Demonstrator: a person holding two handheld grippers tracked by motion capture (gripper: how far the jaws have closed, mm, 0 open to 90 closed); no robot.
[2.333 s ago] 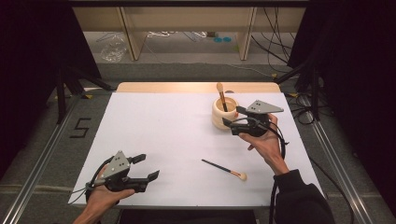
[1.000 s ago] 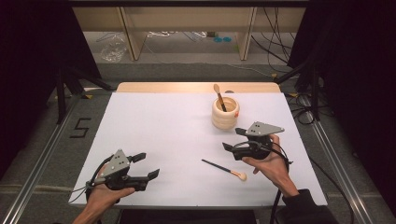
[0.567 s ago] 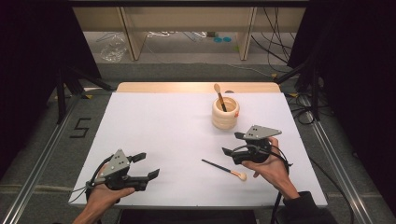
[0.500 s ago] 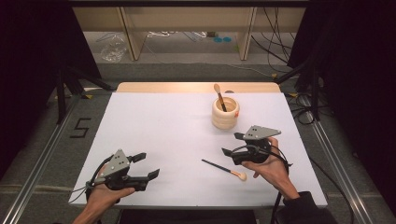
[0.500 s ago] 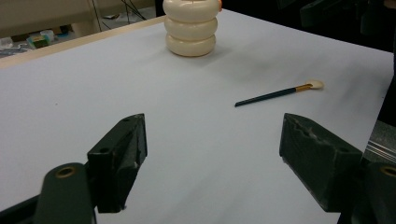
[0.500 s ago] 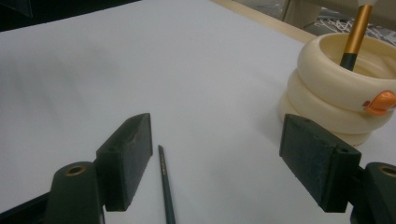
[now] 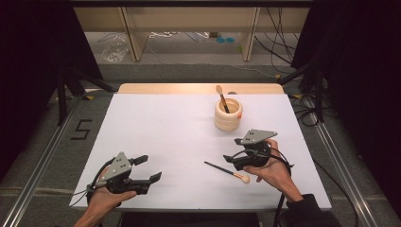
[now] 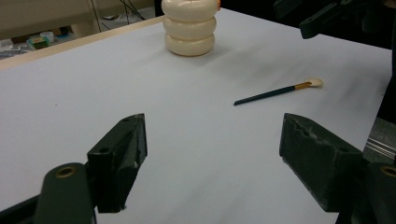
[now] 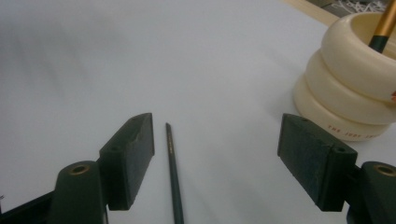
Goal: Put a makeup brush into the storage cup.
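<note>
Now the right tongs (image 7: 230, 159) hover open and empty over the brush (image 7: 226, 171) lying flat on the bench (image 7: 161, 127), jaws just narrowing around its handle. Next they likely lower, pinch it, and carry it to the cup (image 7: 228, 114); the left tongs (image 7: 150, 171) rest open and empty.

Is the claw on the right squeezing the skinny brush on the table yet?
Apart. In the right gripper view, the brush lies between the open jaws of the right gripper, with bare table on both sides of its handle.
</note>
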